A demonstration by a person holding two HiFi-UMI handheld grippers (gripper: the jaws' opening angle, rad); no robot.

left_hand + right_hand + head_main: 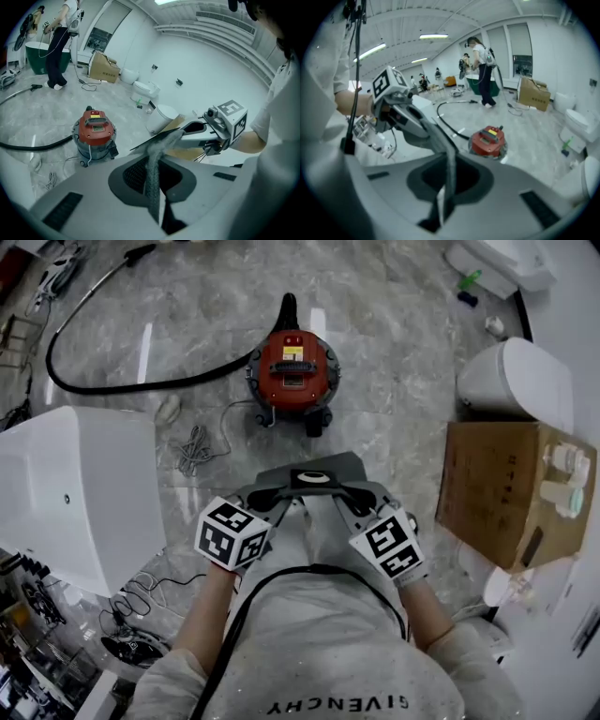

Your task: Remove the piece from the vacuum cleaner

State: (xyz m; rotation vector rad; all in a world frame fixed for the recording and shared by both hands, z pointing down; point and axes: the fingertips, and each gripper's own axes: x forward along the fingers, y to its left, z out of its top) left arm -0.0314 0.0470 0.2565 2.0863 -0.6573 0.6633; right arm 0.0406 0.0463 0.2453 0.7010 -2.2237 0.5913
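Gripping piece (pixel 314 468) from both sides: left gripper (pixel 274 499), right gripper (pixel 358 502), jaws pinching narrow on its thin edge. Piece appearing clear of vacuum (pixel 292 371), which is standing well apart. Next move calling for controlled set-down.

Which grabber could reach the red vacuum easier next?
Left, probably. The vacuum stands ahead, slightly to the left gripper's side; the right gripper is farther. Both are shut on the piece.

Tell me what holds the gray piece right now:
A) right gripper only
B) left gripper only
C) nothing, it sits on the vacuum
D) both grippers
D: in the head view the gray piece spans between the left gripper and the right gripper. Each gripper view shows its jaws shut on one edge, and the red vacuum cleaner stands apart on the floor.
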